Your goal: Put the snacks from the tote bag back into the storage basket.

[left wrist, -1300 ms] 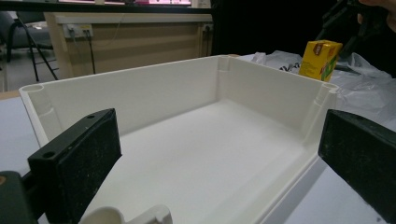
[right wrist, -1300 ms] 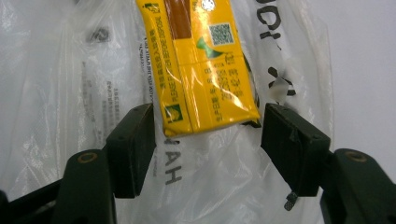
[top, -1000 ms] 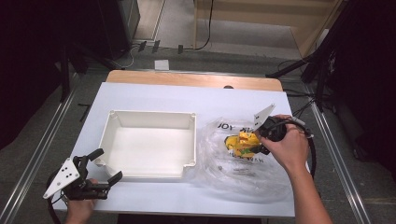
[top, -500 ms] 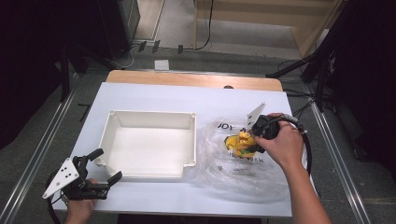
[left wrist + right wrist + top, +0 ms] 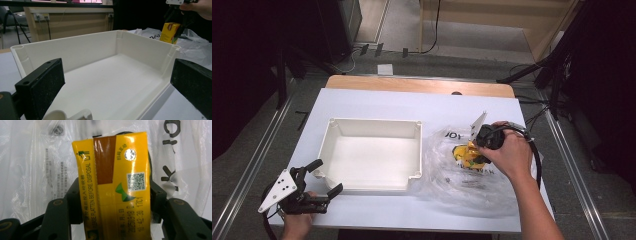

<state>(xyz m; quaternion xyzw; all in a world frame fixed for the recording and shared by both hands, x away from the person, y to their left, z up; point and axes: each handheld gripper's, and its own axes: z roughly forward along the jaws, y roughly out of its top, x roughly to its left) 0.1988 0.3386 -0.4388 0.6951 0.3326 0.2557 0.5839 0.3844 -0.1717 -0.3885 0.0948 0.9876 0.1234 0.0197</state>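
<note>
A yellow drink carton (image 5: 115, 187) with a brown stripe is clamped between the jaws of my right gripper (image 5: 113, 202), which is shut on it. In the high view that right gripper (image 5: 477, 150) holds the carton (image 5: 464, 154) just above a crumpled clear plastic bag (image 5: 467, 190) on the right of the table. The carton (image 5: 170, 32) also appears far off in the left gripper view, lifted over the bag. A white empty bin (image 5: 369, 155) stands mid-table. My left gripper (image 5: 324, 182) rests open at the bin's near left corner, its pads (image 5: 40, 87) wide apart before the bin (image 5: 105, 75).
The white table top (image 5: 377, 102) has a wooden strip (image 5: 417, 85) along its far edge. Metal rails run down both sides of the table. A black cable loops from the right gripper past the person's hand (image 5: 512, 155).
The right gripper has shifted slightly left and toward the bin with the carton in it. The left gripper has stayed in place.
</note>
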